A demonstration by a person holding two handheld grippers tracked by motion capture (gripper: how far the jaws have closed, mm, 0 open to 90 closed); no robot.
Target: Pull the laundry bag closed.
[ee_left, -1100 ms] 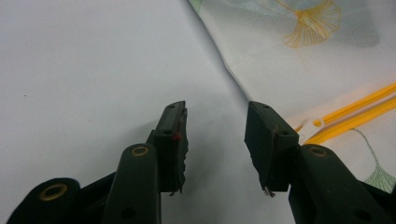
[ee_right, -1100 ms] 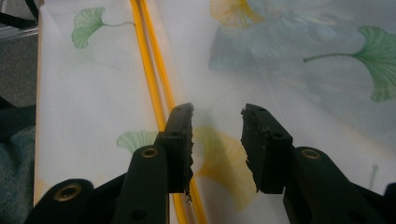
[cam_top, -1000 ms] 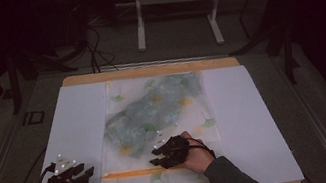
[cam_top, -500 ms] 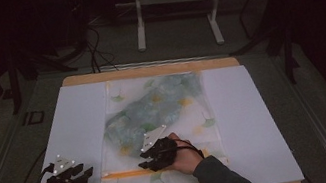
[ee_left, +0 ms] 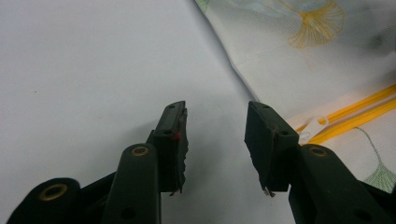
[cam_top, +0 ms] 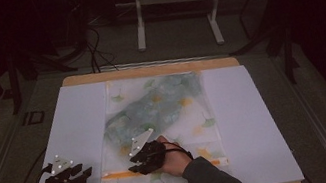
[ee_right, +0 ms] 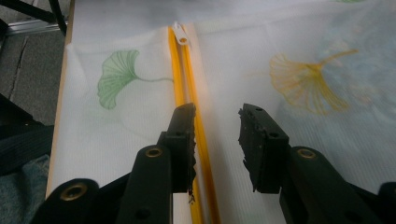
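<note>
**Thin zipper tab may slip the grasp**

Right gripper (ee_right: 215, 116), jaws parted and empty, hovers over the orange zipper (ee_right: 187, 70). The white zipper pull (ee_right: 180, 33) sits upper centre, flat; a shallow pinch could snag the mesh bag (cam_top: 161, 122). Left gripper (ee_left: 215, 122), also open and empty, anchors nothing.

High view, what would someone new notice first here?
A pale ginkgo-leaf printed bag lies flat on the white table cover, its orange zipper running along the near edge. The right gripper hovers over that zipper with fingers apart, and the left gripper sits open just beside the bag's corner, near the white zipper pull.
</note>
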